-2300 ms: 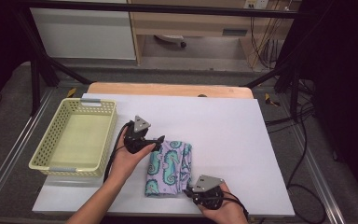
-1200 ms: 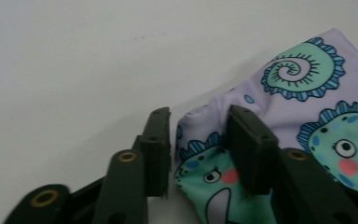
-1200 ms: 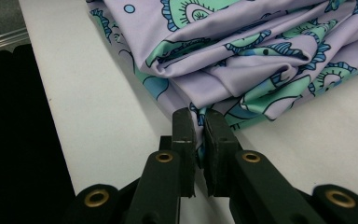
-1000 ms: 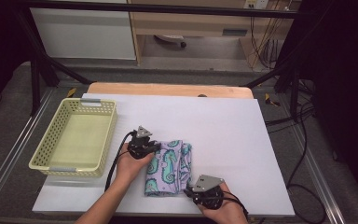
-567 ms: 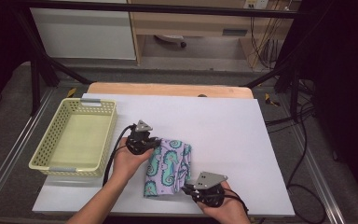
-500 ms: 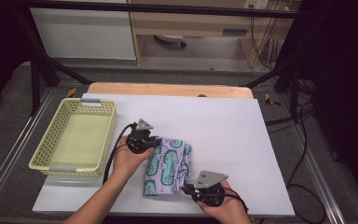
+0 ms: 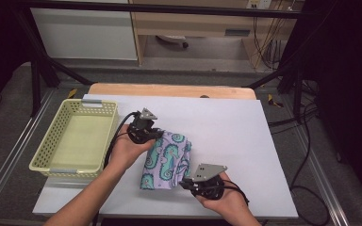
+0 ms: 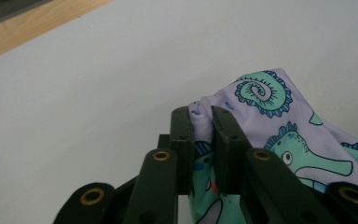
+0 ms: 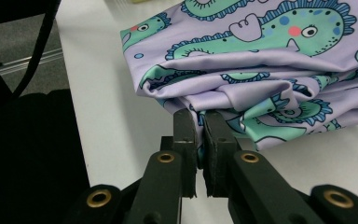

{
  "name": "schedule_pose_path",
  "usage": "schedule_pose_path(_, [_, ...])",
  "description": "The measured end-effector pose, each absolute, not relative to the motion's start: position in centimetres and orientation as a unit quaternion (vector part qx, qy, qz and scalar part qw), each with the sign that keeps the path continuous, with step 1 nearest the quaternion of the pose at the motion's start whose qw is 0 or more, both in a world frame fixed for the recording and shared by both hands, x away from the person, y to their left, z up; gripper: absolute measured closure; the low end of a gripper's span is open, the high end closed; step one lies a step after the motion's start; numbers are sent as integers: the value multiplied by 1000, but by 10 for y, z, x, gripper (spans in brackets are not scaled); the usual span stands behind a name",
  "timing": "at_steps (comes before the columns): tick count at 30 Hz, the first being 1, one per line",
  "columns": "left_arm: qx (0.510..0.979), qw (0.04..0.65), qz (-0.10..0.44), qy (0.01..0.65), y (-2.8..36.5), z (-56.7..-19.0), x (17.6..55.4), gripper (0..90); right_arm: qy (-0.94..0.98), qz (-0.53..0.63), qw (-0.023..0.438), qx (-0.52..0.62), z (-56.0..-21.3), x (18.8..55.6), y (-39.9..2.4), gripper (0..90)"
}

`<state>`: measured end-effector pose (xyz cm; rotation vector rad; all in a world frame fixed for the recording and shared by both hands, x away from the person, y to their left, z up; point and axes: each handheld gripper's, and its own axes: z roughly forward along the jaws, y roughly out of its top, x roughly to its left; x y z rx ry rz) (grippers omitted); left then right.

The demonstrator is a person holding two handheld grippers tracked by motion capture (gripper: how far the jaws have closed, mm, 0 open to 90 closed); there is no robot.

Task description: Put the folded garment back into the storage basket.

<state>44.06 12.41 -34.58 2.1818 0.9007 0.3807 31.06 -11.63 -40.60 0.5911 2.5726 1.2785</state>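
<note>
Folded cloth [image 7: 166, 160], lilac with teal seahorse print, lying on the white table [image 7: 245, 141] between the two tools. Left gripper [image 8: 201, 122]: jaws clamped on the cloth's far upper edge, a pinch of fabric standing up between them. Right gripper [image 9: 199, 122]: jaws pressed together on the layered fold at the cloth's near corner, stacked folds spreading ahead and to its right. Yellow perforated basket [image 7: 73, 141]: beyond the left gripper's outer side, apart from the cloth.
</note>
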Motion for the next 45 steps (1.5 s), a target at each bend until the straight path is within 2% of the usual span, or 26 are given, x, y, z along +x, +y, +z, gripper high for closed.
schedule_pose_path(10, [845, 371, 167, 347, 135, -313, 448, 799, 868, 445, 109, 193, -386, 325, -106, 855])
schedule_pose_path(45, [808, 384, 222, 387, 206, -265, 458, 799, 865, 466, 110, 151, -349, 364, -35, 855])
